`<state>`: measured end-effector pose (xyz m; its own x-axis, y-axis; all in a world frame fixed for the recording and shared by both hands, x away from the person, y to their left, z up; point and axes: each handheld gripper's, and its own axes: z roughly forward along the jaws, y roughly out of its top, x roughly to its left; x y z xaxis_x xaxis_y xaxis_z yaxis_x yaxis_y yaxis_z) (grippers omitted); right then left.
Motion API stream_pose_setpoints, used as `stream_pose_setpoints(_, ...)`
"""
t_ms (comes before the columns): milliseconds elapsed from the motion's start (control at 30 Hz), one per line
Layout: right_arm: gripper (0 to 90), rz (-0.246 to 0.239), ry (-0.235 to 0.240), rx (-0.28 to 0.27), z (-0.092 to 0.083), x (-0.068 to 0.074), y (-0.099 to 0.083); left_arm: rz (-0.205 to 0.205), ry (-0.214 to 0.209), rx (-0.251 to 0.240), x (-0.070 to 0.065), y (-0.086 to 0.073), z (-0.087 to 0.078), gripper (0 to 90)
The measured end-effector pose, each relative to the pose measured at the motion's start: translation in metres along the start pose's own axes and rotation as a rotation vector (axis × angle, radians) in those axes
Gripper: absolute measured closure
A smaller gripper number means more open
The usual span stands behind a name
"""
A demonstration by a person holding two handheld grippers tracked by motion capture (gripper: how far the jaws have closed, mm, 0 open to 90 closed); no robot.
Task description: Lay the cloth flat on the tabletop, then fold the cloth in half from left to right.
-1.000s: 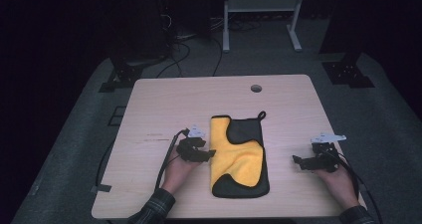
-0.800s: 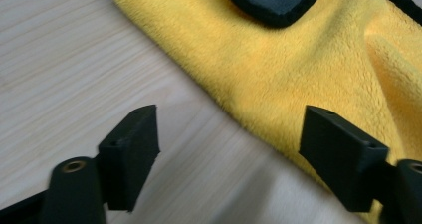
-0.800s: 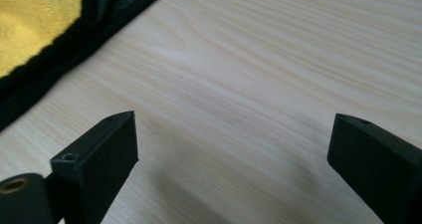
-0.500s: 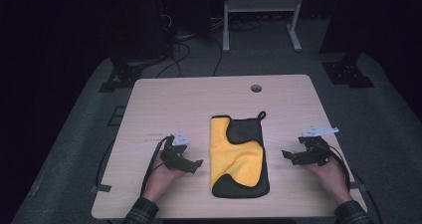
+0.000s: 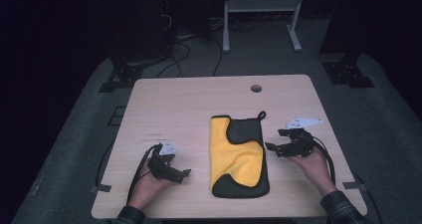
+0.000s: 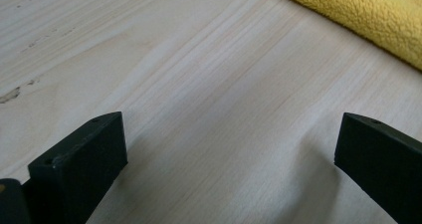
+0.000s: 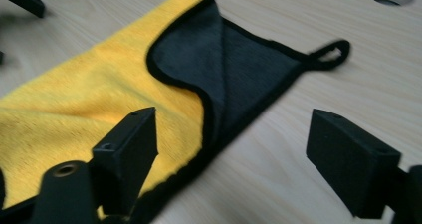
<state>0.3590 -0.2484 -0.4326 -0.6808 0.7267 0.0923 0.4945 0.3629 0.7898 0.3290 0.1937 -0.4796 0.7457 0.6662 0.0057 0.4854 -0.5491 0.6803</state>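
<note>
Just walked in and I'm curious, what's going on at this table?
A person sits at a wooden table with a hand-held gripper in each hand, working on a folded yellow and black cloth lying flat in the middle. The left hand-held gripper is open over bare wood beside the cloth. The right hand-held gripper, also open and empty, points at the cloth's right edge.

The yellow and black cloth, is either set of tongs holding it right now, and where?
Neither holds it. The cloth lies flat between the left tongs and the right tongs, whose jaws stand apart.
</note>
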Motion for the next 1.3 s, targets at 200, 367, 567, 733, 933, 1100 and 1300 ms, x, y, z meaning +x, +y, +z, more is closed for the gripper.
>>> stream_pose_setpoints(200,24.3,-0.037,0.035,-0.008,0.015,0.012,0.013,0.019,-0.003,-0.040,0.001,-0.007,-0.001,0.0)
stream_pose_setpoints(367,33.3,-0.064,0.059,-0.025,0.029,0.021,0.025,0.011,0.003,-0.041,0.001,-0.006,-0.001,0.0)
stream_pose_setpoints(567,41.0,-0.088,0.095,-0.012,0.049,0.030,0.035,0.007,0.003,-0.045,0.001,-0.007,-0.001,0.0)
stream_pose_setpoints(733,45.9,-0.112,0.110,-0.003,0.067,0.038,0.040,0.011,0.004,-0.042,0.001,-0.006,-0.001,0.0)
stream_pose_setpoints(933,53.5,-0.132,0.126,0.020,0.087,0.045,0.040,0.012,0.004,-0.040,0.002,-0.006,0.000,0.0)
stream_pose_setpoints(1100,56.8,-0.141,0.149,0.045,0.102,0.050,0.044,0.012,0.000,-0.042,0.002,-0.005,0.000,0.0)
stream_pose_setpoints(1300,59.3,-0.160,0.142,0.070,0.116,0.053,0.046,0.015,-0.001,-0.041,0.002,-0.005,0.000,0.0)
